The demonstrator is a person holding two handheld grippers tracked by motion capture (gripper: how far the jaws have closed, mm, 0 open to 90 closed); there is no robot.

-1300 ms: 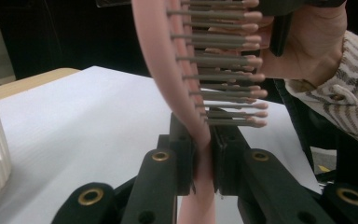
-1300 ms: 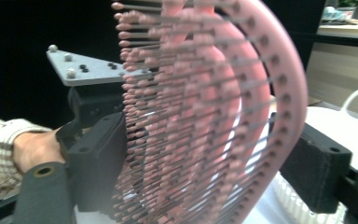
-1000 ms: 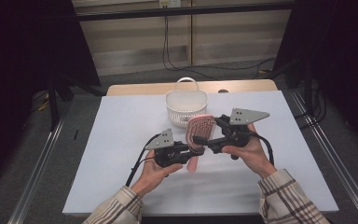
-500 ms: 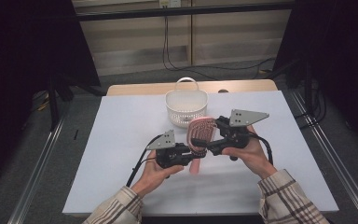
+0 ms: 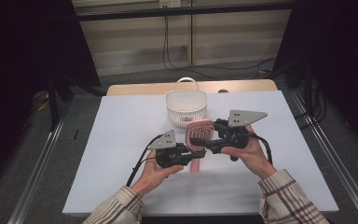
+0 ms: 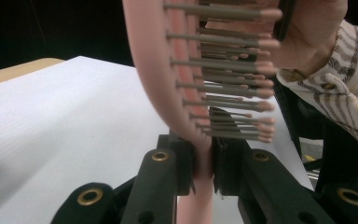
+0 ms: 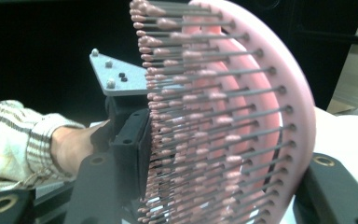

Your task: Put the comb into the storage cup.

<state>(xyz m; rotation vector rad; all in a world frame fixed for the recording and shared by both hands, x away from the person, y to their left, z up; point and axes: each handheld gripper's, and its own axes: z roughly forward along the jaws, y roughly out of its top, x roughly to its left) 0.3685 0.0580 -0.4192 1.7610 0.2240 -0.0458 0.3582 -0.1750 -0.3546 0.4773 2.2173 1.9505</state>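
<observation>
Scene: a person at a white table (image 5: 121, 140) holds 2 grippers, with a pink brush (image 5: 198, 135) raised between them near the table's middle.
Brush: pink paddle head with rows of pink-tipped bristles; head points away from the person, handle points down toward them. It is held above the table, not lying on it.
Left gripper (image 6: 204, 161): clenched on the brush's neck, just below the bristles; both pads press the pink stem.
Right gripper (image 7: 219, 154): its jaws straddle the brush head, 1 on the bristle side and 1 behind the pink back. The jaws have just been closing, with the head between them. The bristle-side pad touches the bristle tips; whether the other pad touches the back cannot be told.
Hands: the left hand (image 5: 156, 170) and right hand (image 5: 251, 156) come from the bottom of the high view, in plaid sleeves.
Basket (image 5: 186, 105): white, with a handle, standing on the table just beyond the brush.
</observation>
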